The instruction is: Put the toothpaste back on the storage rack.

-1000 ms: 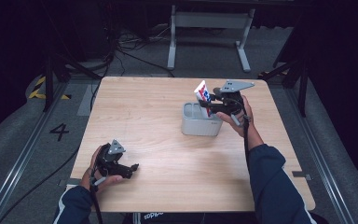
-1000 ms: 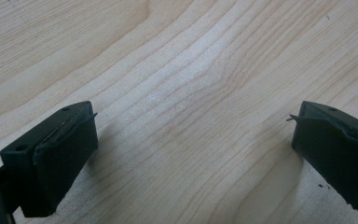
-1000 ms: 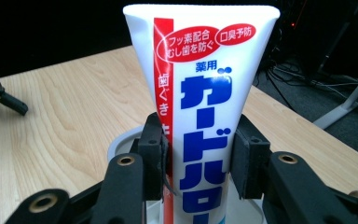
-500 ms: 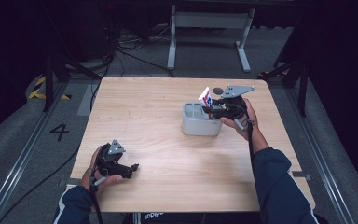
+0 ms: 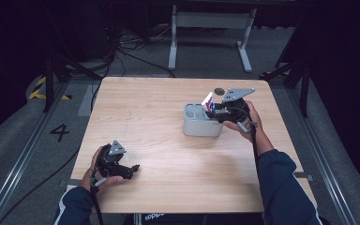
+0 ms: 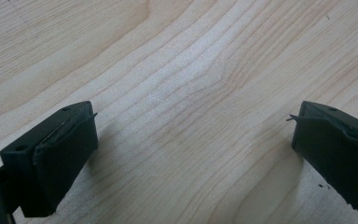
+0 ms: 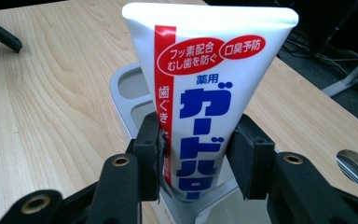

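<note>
A white toothpaste tube with blue and red print stands upright, crimped end up. My right gripper is shut on its lower part, one pad on each side. The tube's lower end dips into the right-hand compartment of a grey holder at the table's right middle; its cap is hidden. My left gripper lies low over the bare wood near the front left corner, jaws wide open with nothing between them.
The wooden table has a round cable hole just behind the holder. The holder's left compartments look empty. Beyond the far edge are a metal stand and cables on the floor.
The right gripper has lowered the toothpaste tube and shifted it slightly right, down into the holder. The left gripper has stayed put.
</note>
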Demonstrator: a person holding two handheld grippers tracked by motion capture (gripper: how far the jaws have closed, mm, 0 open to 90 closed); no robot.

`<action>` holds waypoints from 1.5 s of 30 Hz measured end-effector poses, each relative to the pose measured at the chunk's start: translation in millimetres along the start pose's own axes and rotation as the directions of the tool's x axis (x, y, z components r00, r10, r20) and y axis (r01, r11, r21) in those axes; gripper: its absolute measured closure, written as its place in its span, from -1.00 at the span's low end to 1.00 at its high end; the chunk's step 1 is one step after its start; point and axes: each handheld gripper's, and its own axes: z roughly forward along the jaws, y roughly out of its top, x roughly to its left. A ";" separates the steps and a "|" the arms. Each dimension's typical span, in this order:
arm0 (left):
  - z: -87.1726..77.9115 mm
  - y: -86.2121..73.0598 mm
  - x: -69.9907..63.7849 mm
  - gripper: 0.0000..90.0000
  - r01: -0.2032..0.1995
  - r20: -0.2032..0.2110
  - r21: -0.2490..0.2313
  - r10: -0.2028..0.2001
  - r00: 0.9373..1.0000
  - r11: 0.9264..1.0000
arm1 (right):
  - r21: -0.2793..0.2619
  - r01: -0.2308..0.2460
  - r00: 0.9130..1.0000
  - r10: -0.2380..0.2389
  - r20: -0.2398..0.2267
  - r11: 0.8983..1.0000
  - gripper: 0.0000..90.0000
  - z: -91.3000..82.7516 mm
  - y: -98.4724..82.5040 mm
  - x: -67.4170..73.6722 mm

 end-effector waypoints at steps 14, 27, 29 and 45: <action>0.0 0.0 0.0 -0.99 0.000 0.000 0.000 0.000 1.000 1.000 | 0.028 -0.010 1.000 0.010 -0.002 1.000 0.30 -0.7 -4.6 -2.4; 0.0 0.0 0.0 -0.98 0.000 0.000 0.000 0.000 1.000 1.000 | 0.026 -0.011 1.000 0.011 -0.002 1.000 0.26 1.3 -4.1 0.7; 0.0 0.0 0.0 -0.99 0.000 0.000 0.000 0.000 1.000 1.000 | 0.028 -0.008 1.000 0.008 -0.001 1.000 0.25 1.6 -3.8 1.7; -0.6 -0.3 0.0 -0.98 -0.001 0.000 0.002 0.001 1.000 1.000 | 0.001 -0.008 1.000 0.008 0.010 1.000 0.11 -3.0 -3.8 5.8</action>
